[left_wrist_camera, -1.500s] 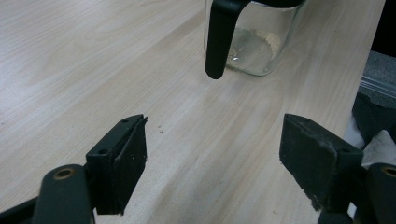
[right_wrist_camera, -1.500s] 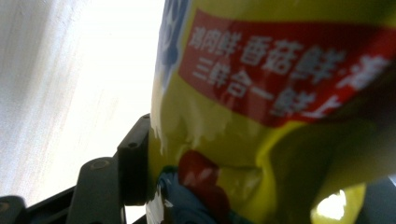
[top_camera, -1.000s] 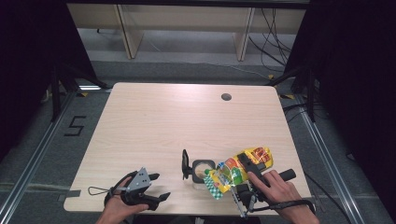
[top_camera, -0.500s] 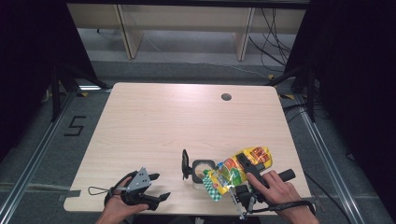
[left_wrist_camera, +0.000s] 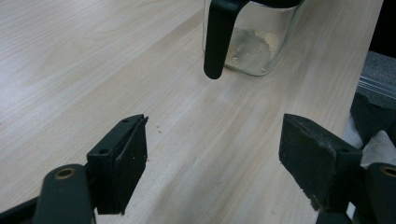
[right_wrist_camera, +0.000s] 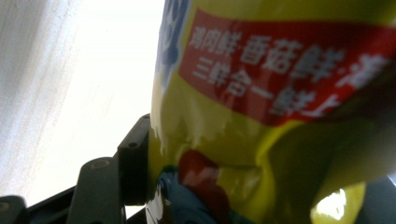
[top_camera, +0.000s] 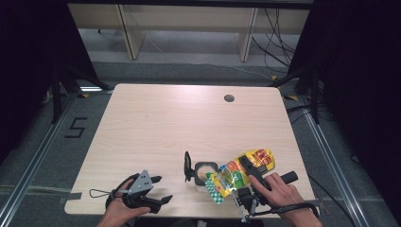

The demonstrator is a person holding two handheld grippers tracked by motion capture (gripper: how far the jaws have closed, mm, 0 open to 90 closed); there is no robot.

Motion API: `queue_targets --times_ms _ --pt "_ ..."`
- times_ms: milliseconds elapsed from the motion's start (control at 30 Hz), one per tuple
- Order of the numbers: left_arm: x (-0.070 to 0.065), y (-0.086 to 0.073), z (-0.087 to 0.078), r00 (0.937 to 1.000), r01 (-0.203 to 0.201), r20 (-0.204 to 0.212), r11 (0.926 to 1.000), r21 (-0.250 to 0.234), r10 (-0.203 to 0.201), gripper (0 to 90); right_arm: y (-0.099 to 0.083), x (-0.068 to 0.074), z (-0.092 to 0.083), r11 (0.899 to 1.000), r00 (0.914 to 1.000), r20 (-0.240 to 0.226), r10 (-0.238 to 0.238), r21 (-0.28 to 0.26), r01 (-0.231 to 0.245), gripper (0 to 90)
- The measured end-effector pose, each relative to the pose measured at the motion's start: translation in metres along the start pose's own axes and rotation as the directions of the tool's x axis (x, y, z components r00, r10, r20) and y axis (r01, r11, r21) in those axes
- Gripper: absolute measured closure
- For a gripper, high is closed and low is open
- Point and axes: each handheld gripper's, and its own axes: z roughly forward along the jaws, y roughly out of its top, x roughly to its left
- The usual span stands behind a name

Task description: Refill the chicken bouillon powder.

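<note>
Two grippers work at the near table (top_camera: 156, 118) edge. The left gripper (top_camera: 158, 189) at seven o'clock gapes empty. The right gripper (top_camera: 246, 170) at five o'clock clamps one yellow packet (top_camera: 239, 172), tilted over one glass jar (top_camera: 204, 172) just beyond, its lid (top_camera: 187, 165) upright.

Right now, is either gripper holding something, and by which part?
The right gripper clamps the yellow seasoning bag across its middle, tilted over the glass jar. The left gripper holds nothing.
</note>
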Motion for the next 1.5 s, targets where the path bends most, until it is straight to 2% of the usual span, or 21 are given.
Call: queue_targets --times_ms 33,67,100,167,200,233,333,367,400,433,600,633,700,800,833,1033,1133,1200,1267,1433,1500 --pt "0.0009 0.0001 -0.0001 0.9999 -0.017 -0.001 0.9998 -0.01 0.017 23.2 -0.0002 0.0012 0.0002 1.0 0.9999 -0.002 0.014 0.003 -0.014 37.2" --pt "0.0002 -0.0003 -0.0004 1.0 -0.003 -0.004 1.0 -0.006 0.003 23.2 -0.0005 0.0016 0.0019 1.0 1.0 0.007 0.001 -0.009 -0.001 37.2" --pt "0.0013 0.0 -0.0009 0.9998 -0.019 -0.009 0.9998 0.002 0.019 23.2 -0.0007 0.0036 0.0021 1.0 0.9996 -0.003 0.029 0.0 -0.029 37.3" --pt "-0.0004 0.0003 -0.0009 1.0 0.001 -0.005 1.0 -0.009 -0.001 23.2 -0.0009 -0.0001 0.0024 1.0 0.9997 0.016 -0.016 -0.021 0.016 37.2" --pt "0.001 0.0006 -0.0011 0.9998 -0.019 -0.01 0.9998 -0.001 0.019 23.2 -0.0011 -0.0012 0.001 1.0 0.9997 0.018 -0.014 -0.015 0.014 37.2" --pt "0.0022 0.0008 -0.0015 0.9993 -0.037 -0.01 0.9993 0.01 0.037 23.2 -0.0017 0.0019 -0.0012 0.999 0.9992 0.01 0.038 0.005 -0.038 37.3" --pt "-0.0004 0.0003 0.0 1.0 0.0 -0.003 1.0 -0.01 0.0 23.4 -0.0015 -0.0026 -0.0012 1.0 0.9998 0.018 -0.009 -0.004 0.009 37.3" --pt "-0.0005 0.0004 0.0002 1.0 -0.001 -0.007 0.9999 -0.015 0.001 23.4 -0.0017 -0.0003 -0.0007 1.0 0.9999 0.013 0.003 -0.001 -0.003 37.3" --pt "0.0011 0.0006 -0.0009 0.9997 -0.021 -0.015 0.9997 0.007 0.022 23.5 -0.0014 -0.003 0.0005 0.999 0.9995 0.016 -0.028 -0.015 0.029 37.3" --pt "0.0 0.0005 -0.0007 0.9999 -0.009 -0.01 0.9999 -0.007 0.009 23.5 -0.0015 -0.0027 0.0006 1.0 0.9995 0.015 -0.027 -0.013 0.027 37.3" --pt "0.0019 0.001 -0.0017 0.9993 -0.035 -0.013 0.9993 0.008 0.035 23.5 -0.0017 -0.0018 0.0005 1.0 0.9994 0.023 -0.026 -0.011 0.026 37.3" --pt "0.0005 0.0006 -0.0008 0.9998 -0.015 -0.01 0.9999 -0.007 0.015 23.5 -0.0017 -0.0019 0.0003 1.0 0.9993 0.023 -0.028 -0.012 0.029 37.3" --pt "0.0014 0.0007 -0.001 0.9995 -0.026 -0.017 0.9996 0.008 0.027 23.6 -0.0012 -0.0023 0.0 1.0 0.9994 0.02 -0.029 -0.01 0.029 37.3" --pt "0.0 0.0004 -0.0004 0.9999 -0.009 -0.009 0.9999 -0.009 0.009 23.6 -0.0008 -0.0001 -0.001 1.0 0.9998 0.017 -0.003 0.006 0.002 37.3" --pt "-0.0004 0.0005 0.0001 1.0 -0.004 -0.007 0.9999 -0.014 0.004 23.7 -0.0016 -0.0029 -0.0001 0.999 0.9989 0.022 -0.042 -0.01 0.042 37.3" --pt "-0.001 0.0001 0.0006 1.0 0.003 -0.004 0.9998 -0.017 -0.003 23.7 -0.0021 -0.0036 -0.0011 0.999 0.9986 0.033 -0.041 -0.005 0.041 37.3" --pt "-0.0001 0.0009 -0.0009 1.0 0.0 0.0 1.0 -0.009 0.0 23.8 -0.0022 -0.0035 -0.0009 0.999 0.9984 0.035 -0.043 -0.006 0.044 37.3" --pt "0.0021 0.002 -0.0019 0.9993 -0.038 -0.001 0.9993 -0.006 0.038 23.8 -0.0026 -0.004 -0.0008 0.999 0.9984 0.035 -0.044 -0.006 0.045 37.3" --pt "-0.0001 0.0011 -0.0012 1.0 -0.007 -0.005 0.9999 -0.01 0.007 23.9 -0.0025 -0.0044 -0.001 0.999 0.9983 0.036 -0.045 -0.002 0.045 37.3" --pt "0.0006 0.0021 -0.0005 0.9999 -0.015 0.0 0.9997 -0.019 0.015 23.9 -0.0015 -0.0036 0.0002 0.998 0.9967 0.048 -0.065 -0.004 0.065 37.3" --pt "0.0004 0.0019 0.0003 1.0 -0.001 -0.003 0.9999 -0.014 0.001 23.9 -0.0008 -0.0007 0.001 0.999 0.9987 0.03 -0.041 0.006 0.041 37.3"
